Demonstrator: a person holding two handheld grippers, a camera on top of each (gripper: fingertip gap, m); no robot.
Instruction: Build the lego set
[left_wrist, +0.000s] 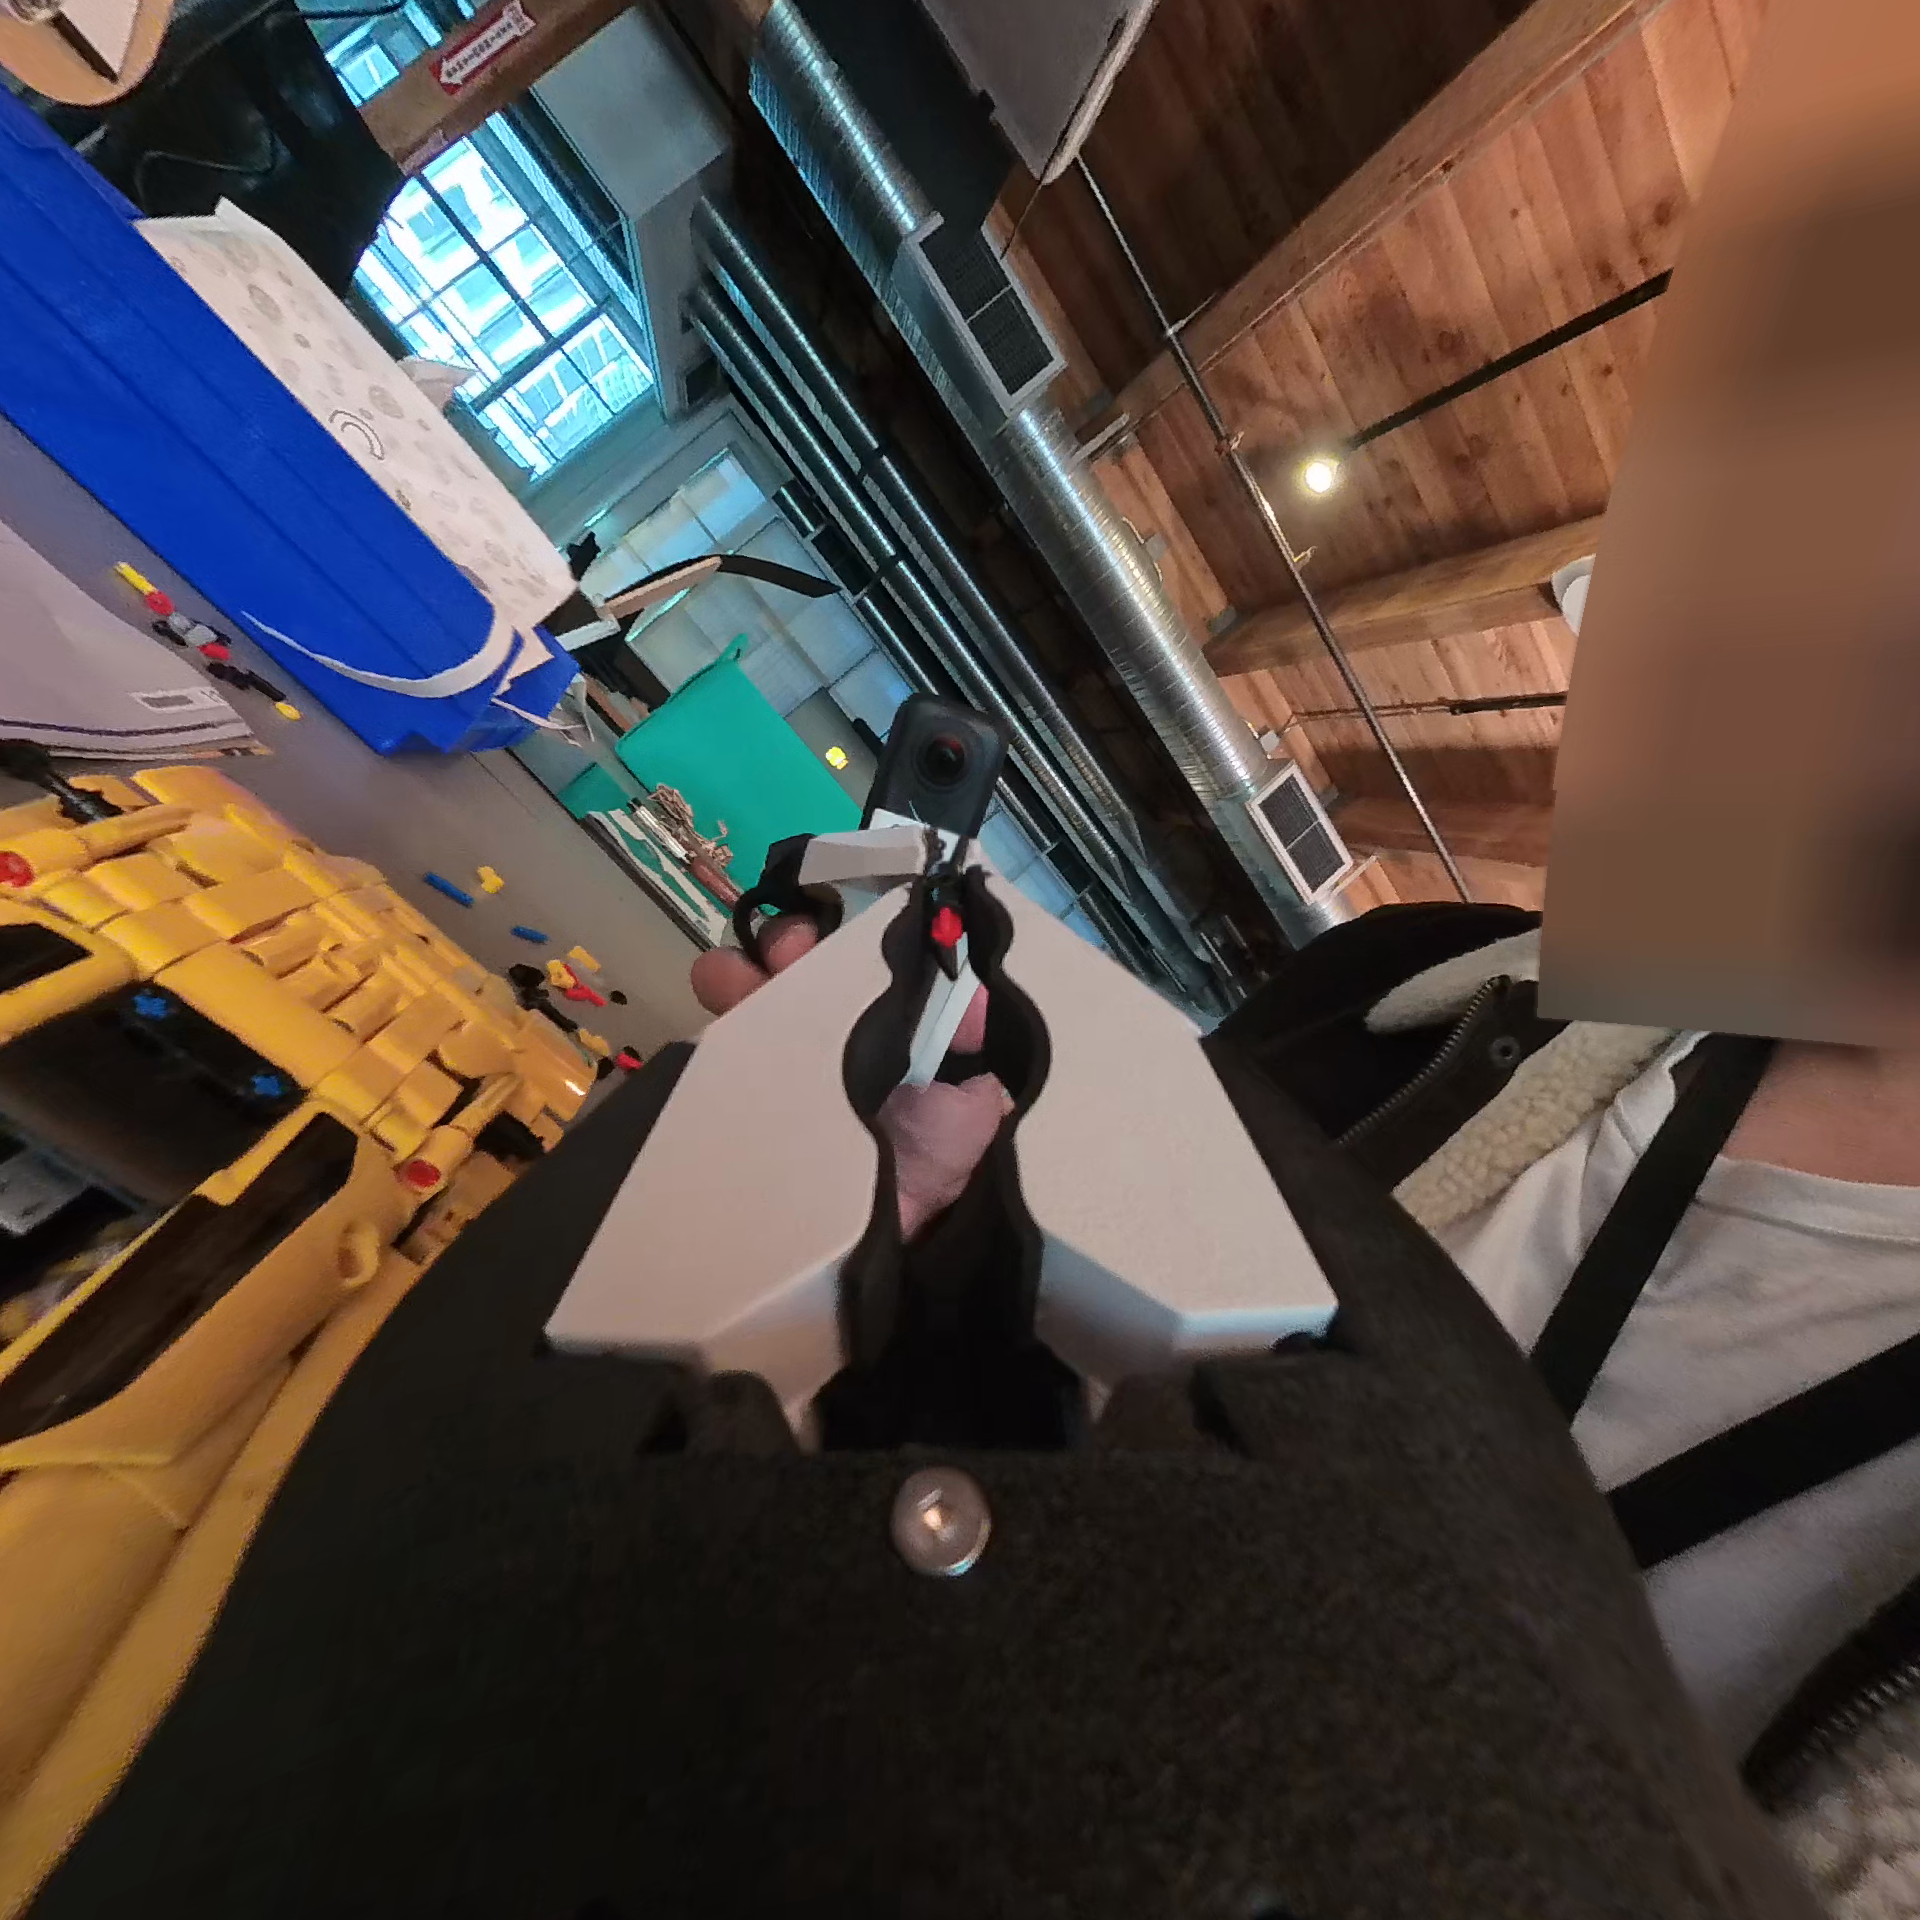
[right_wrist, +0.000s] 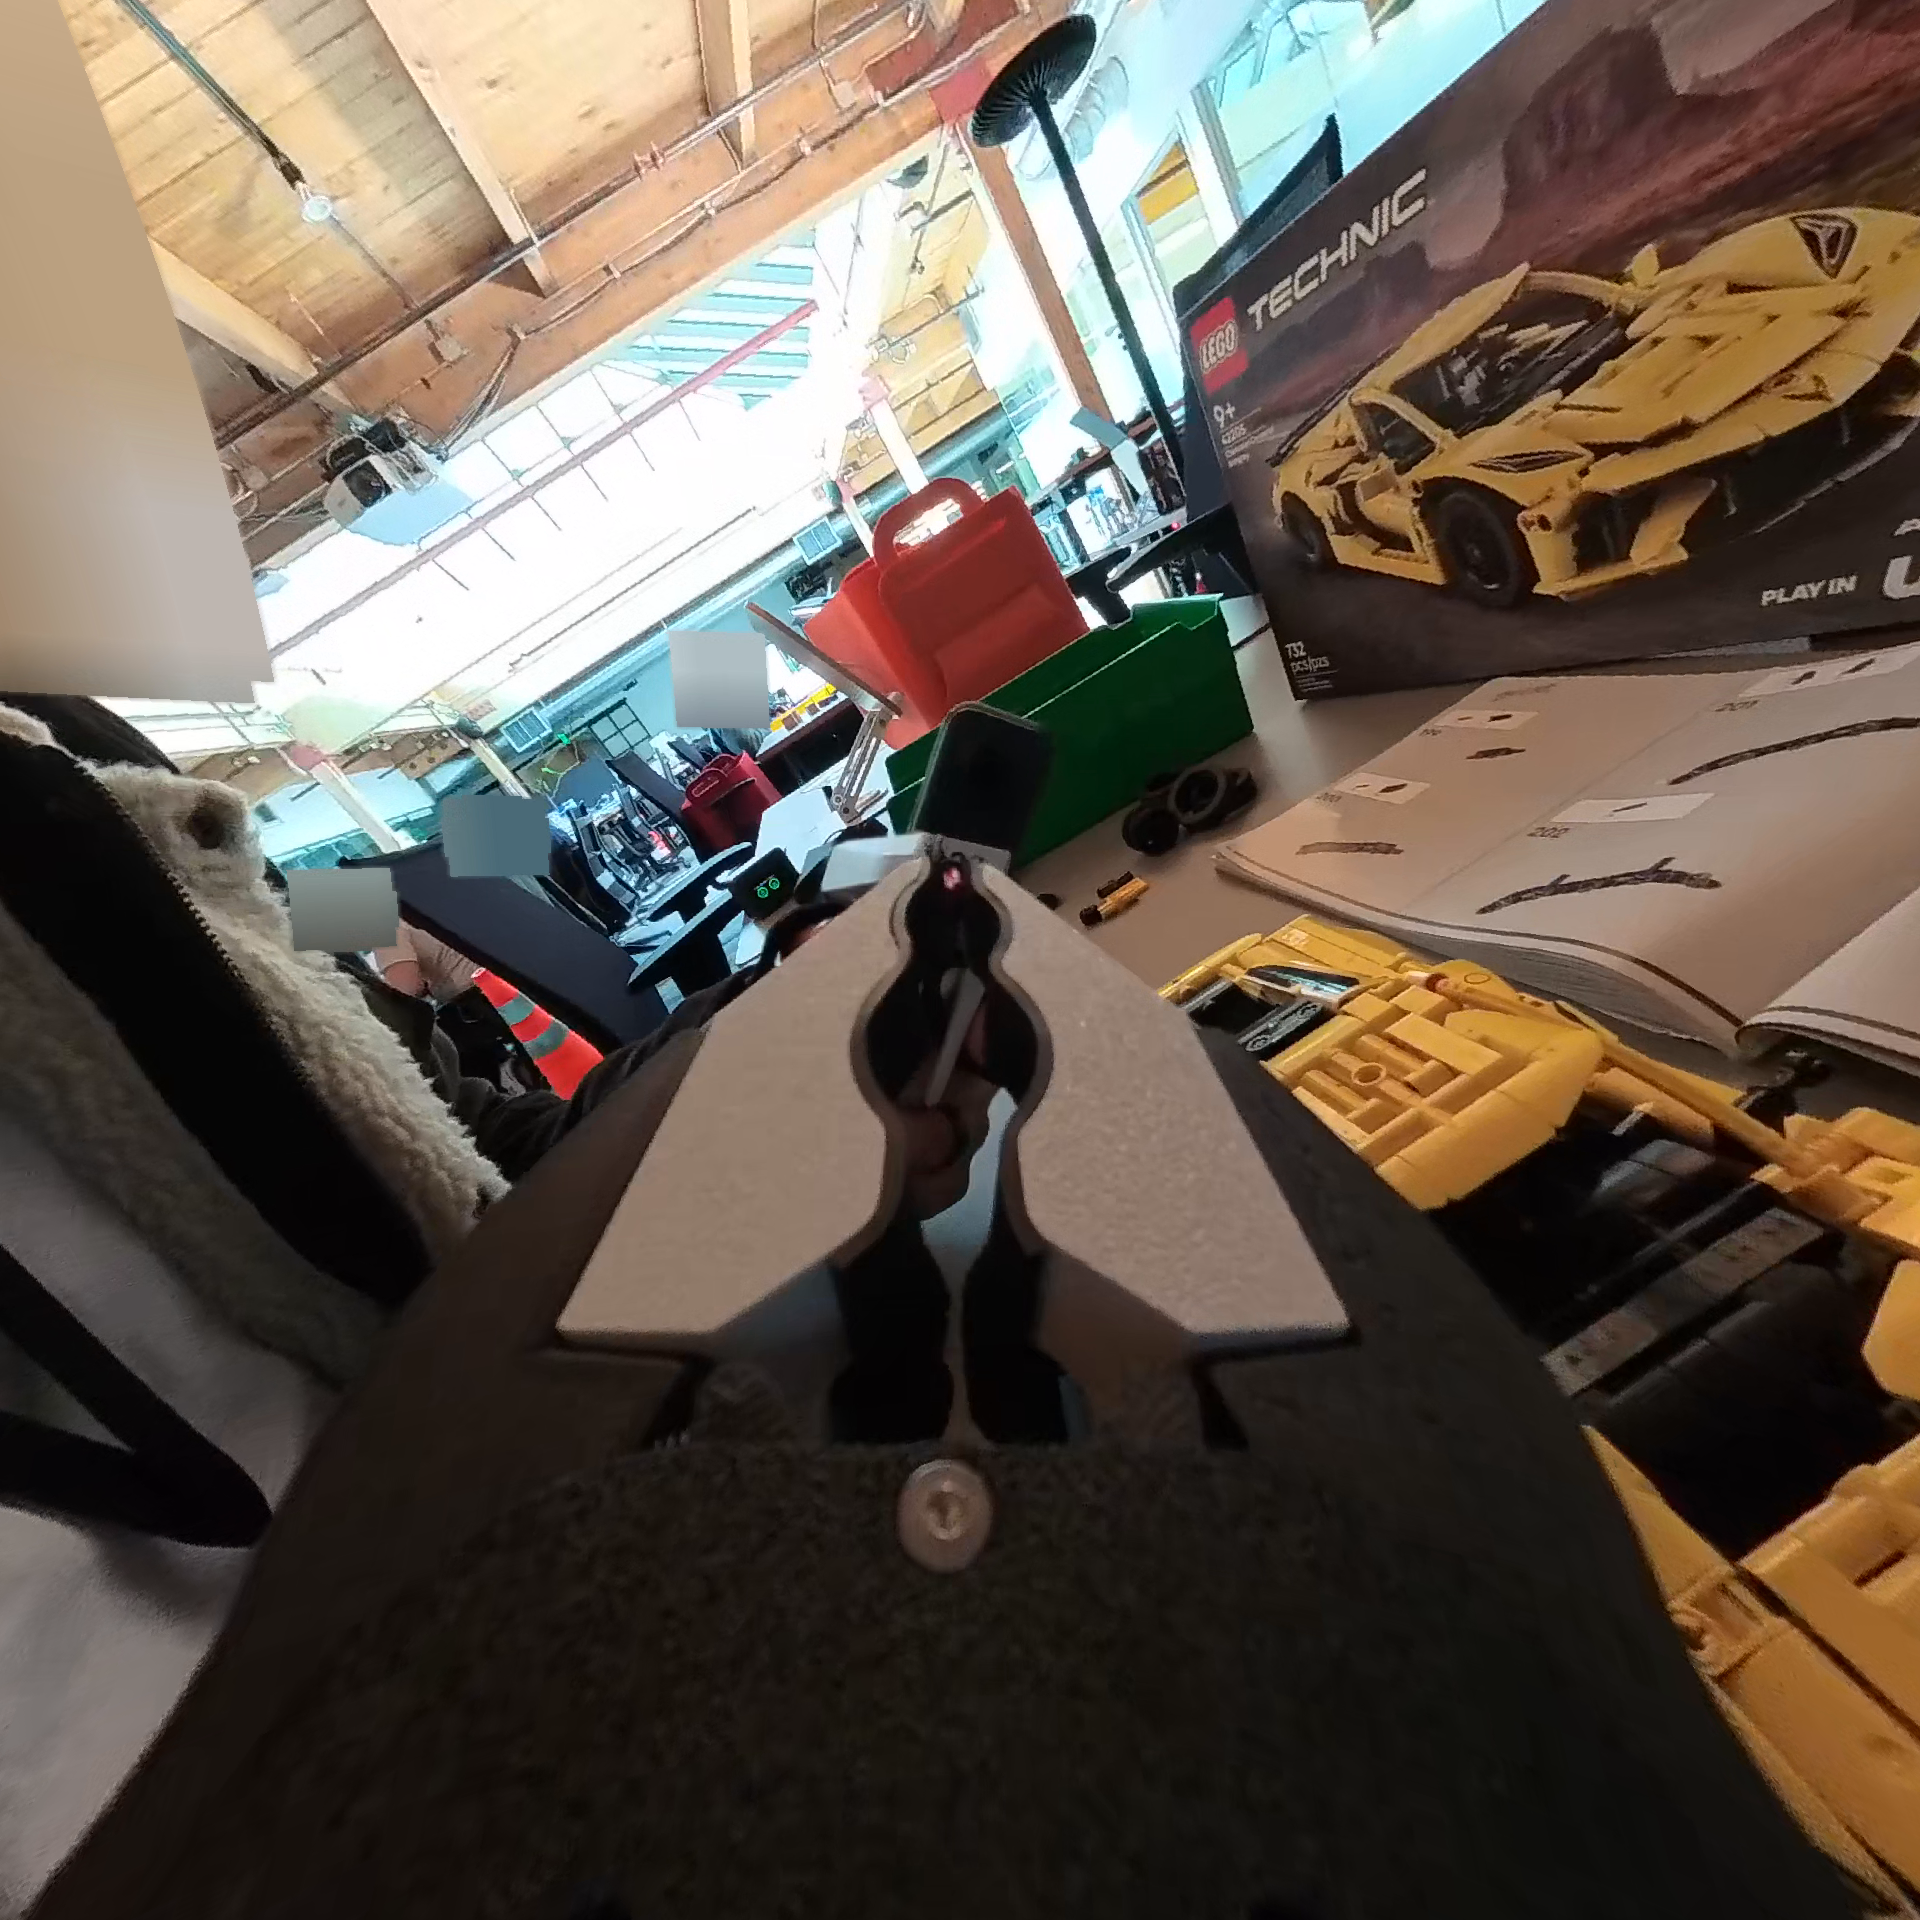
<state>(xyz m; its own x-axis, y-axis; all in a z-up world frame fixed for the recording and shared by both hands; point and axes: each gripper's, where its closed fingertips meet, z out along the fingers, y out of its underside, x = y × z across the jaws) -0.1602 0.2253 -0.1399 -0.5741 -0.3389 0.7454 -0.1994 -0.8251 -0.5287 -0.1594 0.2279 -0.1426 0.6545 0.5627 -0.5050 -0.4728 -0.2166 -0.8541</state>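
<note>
Both grippers, left (left_wrist: 940, 914) and right (right_wrist: 951, 883), meet tip-to-tip pinching 1 tiny red Technic pin (left_wrist: 943, 925), light, rigid, easily dropped.

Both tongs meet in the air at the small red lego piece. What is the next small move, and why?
Probably open only the left tongs, keeping the right tongs shut: both seem closed on the small red lego piece in mid-air, so releasing together would drop it.
</note>
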